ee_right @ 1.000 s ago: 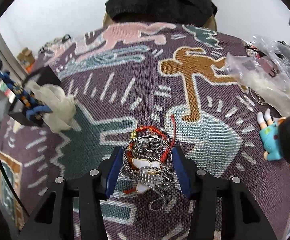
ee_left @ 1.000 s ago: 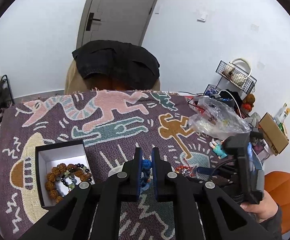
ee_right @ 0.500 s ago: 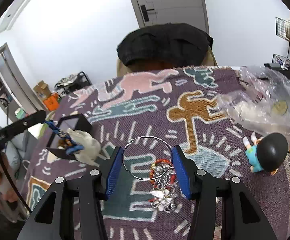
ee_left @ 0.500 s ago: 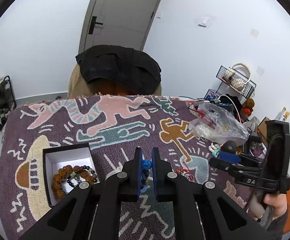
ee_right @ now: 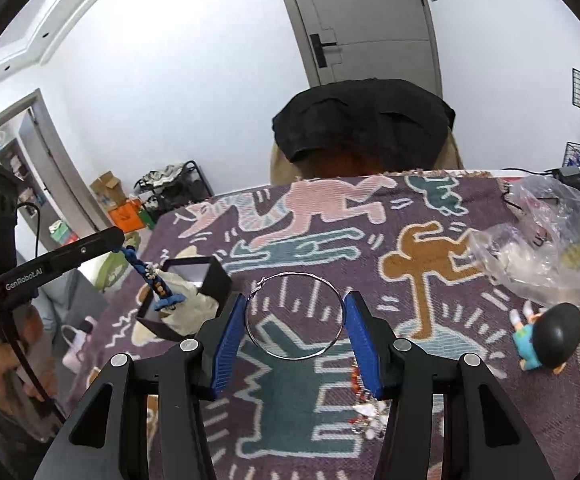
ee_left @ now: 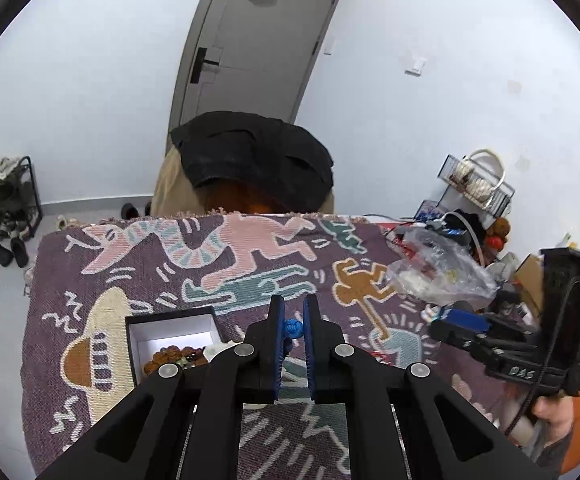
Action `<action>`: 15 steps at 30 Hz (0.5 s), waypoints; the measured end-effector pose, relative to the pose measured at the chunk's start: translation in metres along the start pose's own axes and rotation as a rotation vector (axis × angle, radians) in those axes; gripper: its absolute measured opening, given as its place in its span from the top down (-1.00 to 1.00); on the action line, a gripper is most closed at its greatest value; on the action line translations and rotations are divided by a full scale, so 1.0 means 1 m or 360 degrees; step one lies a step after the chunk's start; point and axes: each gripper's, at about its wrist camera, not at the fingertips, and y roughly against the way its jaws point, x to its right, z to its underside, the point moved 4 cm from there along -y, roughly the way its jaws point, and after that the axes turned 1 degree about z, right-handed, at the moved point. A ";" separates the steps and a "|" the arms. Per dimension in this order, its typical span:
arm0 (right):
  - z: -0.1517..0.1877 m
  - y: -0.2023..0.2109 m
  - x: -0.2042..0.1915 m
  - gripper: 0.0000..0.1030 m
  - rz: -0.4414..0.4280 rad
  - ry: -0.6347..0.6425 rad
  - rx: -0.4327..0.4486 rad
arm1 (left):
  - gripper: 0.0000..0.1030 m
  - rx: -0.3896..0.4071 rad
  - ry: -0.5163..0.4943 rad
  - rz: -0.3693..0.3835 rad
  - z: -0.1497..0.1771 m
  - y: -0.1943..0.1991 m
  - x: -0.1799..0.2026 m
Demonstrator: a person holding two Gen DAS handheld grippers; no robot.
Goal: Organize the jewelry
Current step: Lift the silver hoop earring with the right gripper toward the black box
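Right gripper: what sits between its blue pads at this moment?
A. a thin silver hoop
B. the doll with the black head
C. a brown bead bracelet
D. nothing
A: the right gripper spans a thin silver hoop held clear of the blanket, each pad against one side of it.

Silver hoop [ee_right: 294, 316] between tool [ee_right: 294, 334] pads

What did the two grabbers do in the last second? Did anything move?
The right gripper, shut on the silver hoop, lifted it up off the jewelry pile, which stayed on the blanket. The left gripper rose a little, still pinching the blue beaded cord. The black box stayed put.
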 end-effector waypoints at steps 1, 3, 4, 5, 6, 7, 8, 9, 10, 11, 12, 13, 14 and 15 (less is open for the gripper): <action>0.000 -0.001 -0.002 0.01 0.0000 0.0008 0.0000 | 0.82 0.0003 0.0000 0.0004 0.001 0.002 0.000; 0.001 -0.004 -0.006 0.01 -0.0005 0.0014 -0.0007 | 0.82 -0.0028 -0.0040 -0.0015 0.005 -0.003 0.001; 0.002 -0.005 -0.007 0.01 -0.0007 0.0014 -0.0010 | 0.82 -0.0058 -0.0058 -0.0027 0.010 -0.009 0.002; 0.003 -0.006 -0.008 0.01 -0.0009 0.0012 -0.0012 | 0.82 -0.0086 -0.0064 -0.0029 0.014 -0.014 0.001; 0.003 -0.007 -0.008 0.01 -0.0010 0.0011 -0.0013 | 0.82 -0.0120 -0.0067 -0.0026 0.019 -0.021 0.001; 0.004 -0.008 -0.008 0.01 -0.0011 0.0010 -0.0015 | 0.82 -0.0155 -0.0063 -0.0023 0.025 -0.029 0.001; 0.005 -0.009 -0.008 0.01 -0.0009 0.0009 -0.0019 | 0.82 -0.0196 -0.0057 -0.0020 0.032 -0.038 0.000; 0.006 -0.010 -0.007 0.01 -0.0008 0.0009 -0.0022 | 0.82 -0.0240 -0.0050 -0.0016 0.040 -0.048 0.000; 0.007 -0.011 -0.007 0.01 -0.0006 0.0009 -0.0026 | 0.82 -0.0275 -0.0043 -0.0013 0.047 -0.056 -0.002; 0.008 -0.012 -0.006 0.01 -0.0004 0.0009 -0.0030 | 0.82 -0.0299 -0.0040 -0.0010 0.052 -0.062 -0.001; 0.009 -0.012 -0.005 0.01 -0.0001 0.0007 -0.0033 | 0.82 -0.0324 -0.0042 -0.0008 0.057 -0.068 0.000; 0.010 -0.013 -0.003 0.01 0.0002 0.0005 -0.0035 | 0.82 -0.0351 -0.0050 -0.0008 0.063 -0.075 0.001; 0.011 -0.013 -0.002 0.01 0.0004 0.0000 -0.0037 | 0.82 -0.0366 -0.0055 -0.0008 0.067 -0.078 0.002; 0.011 -0.013 0.001 0.01 0.0006 -0.0007 -0.0039 | 0.82 -0.0384 -0.0059 -0.0010 0.071 -0.083 0.003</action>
